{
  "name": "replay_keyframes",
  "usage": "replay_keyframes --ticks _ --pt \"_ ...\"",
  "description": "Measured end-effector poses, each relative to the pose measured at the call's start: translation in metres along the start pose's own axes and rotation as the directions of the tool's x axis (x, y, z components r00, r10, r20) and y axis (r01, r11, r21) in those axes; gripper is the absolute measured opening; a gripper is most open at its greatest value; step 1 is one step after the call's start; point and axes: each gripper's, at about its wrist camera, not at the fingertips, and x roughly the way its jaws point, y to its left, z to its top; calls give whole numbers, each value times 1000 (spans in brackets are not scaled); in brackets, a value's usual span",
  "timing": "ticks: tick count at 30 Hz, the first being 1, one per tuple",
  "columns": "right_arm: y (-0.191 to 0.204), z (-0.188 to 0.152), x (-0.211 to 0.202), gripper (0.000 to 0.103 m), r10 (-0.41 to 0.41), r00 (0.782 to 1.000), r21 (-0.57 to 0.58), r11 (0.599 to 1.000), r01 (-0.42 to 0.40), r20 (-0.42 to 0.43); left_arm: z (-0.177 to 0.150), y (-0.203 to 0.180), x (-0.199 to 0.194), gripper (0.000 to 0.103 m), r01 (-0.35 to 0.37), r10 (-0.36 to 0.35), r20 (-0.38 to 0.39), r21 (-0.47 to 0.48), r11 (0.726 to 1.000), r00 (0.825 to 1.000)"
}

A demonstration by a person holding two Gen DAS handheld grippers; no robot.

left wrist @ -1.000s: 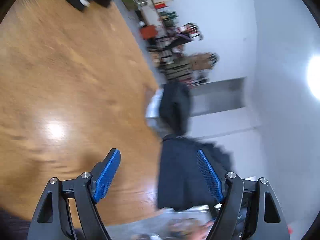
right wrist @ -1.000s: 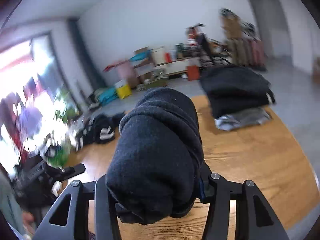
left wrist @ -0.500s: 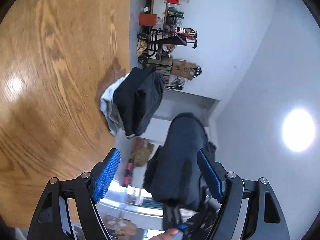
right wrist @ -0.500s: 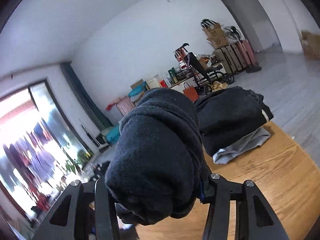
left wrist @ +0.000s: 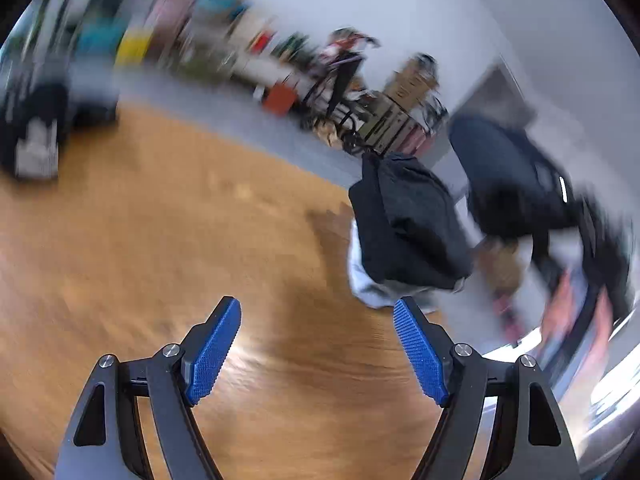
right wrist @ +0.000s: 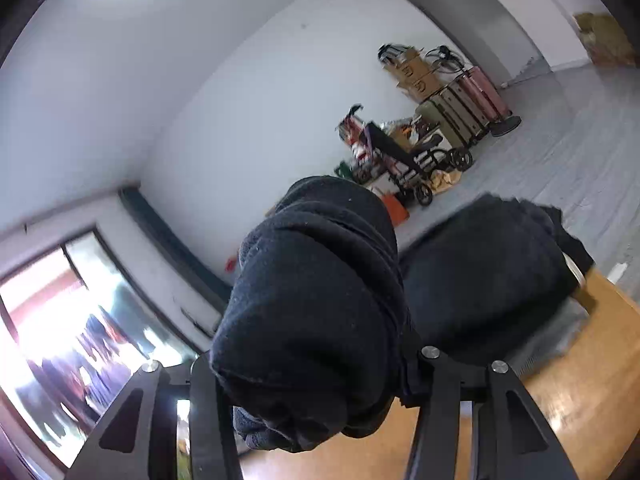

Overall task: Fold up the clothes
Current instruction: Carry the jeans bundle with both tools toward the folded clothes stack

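Note:
My right gripper (right wrist: 312, 376) is shut on a folded dark garment (right wrist: 316, 288) that bulges over its fingers and hides the tips. Just right of it, a stack of folded dark clothes (right wrist: 488, 272) rests on a grey garment (right wrist: 560, 336) at the edge of the wooden table (right wrist: 580, 400). In the blurred left wrist view my left gripper (left wrist: 316, 308) is open and empty over the table (left wrist: 160, 240). The stack (left wrist: 408, 228) lies ahead to its right. The held garment (left wrist: 504, 176) hangs in the air beyond it.
A heap of unfolded dark clothes (left wrist: 36, 132) lies at the table's far left. Behind the table are a grey floor, boxes, suitcases (right wrist: 460, 108) and a folded cart (right wrist: 404, 156) along the white wall. A bright window (right wrist: 80, 320) is at the left.
My right gripper has carried the folded garment closer to the stack, which now fills more of its view. My left gripper has swung round, from rolled sideways to level over the table, staying open.

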Motion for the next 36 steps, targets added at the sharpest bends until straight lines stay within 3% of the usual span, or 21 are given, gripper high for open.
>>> replay_keyframes --ticks 2,8,11,13,15,18,21,24,28,30,32,33,34,35,36 --pt "-15 14 18 54 21 1000 43 999 -22 13 0 -10 1 79 13 -13 -5 82 997 1000" --pt "-67 46 70 54 81 996 195 977 -84 19 -9 -6 -2 79 155 -153 -29 64 986 988" --pt "-109 41 96 54 66 996 307 951 -44 -61 -10 -13 8 79 145 -143 -31 87 986 989" --pt "-136 32 111 56 10 990 334 942 39 -144 -11 -16 9 79 151 -148 -49 82 985 988" --pt "-149 28 113 64 -13 989 323 944 61 -150 -12 -17 10 79 142 -138 -57 84 986 989" --pt "-158 33 102 86 -104 986 315 938 142 -132 -15 -17 13 79 127 -121 -68 88 988 990" --pt "-156 45 89 85 -187 976 241 947 210 -115 -16 -18 22 79 136 -129 -93 69 988 987" --pt "-140 54 84 88 -290 952 105 948 300 -101 -13 -26 36 79 167 -161 -105 52 985 981" --pt "-116 58 87 90 -389 918 -49 921 386 -76 19 -55 56 78 275 -272 -67 44 960 960" --pt "-104 60 88 89 -435 899 -125 896 426 -58 42 -75 67 70 298 -295 -46 61 953 954" --pt "-92 63 90 87 -479 877 -199 864 463 -36 73 -103 83 40 288 -284 -53 103 952 958" --pt "-88 62 89 86 -489 872 -223 853 472 -28 86 -117 91 18 282 -275 -70 129 951 959" --pt "-86 59 88 84 -483 875 -226 856 465 -27 98 -131 99 8 286 -275 -86 155 946 958" --pt "-84 56 86 83 -477 879 -229 858 459 -27 108 -144 107 4 316 -302 -100 175 933 948" --pt "-83 53 84 75 -470 882 -233 861 452 -26 117 -157 114 4 339 -322 -111 196 920 940"
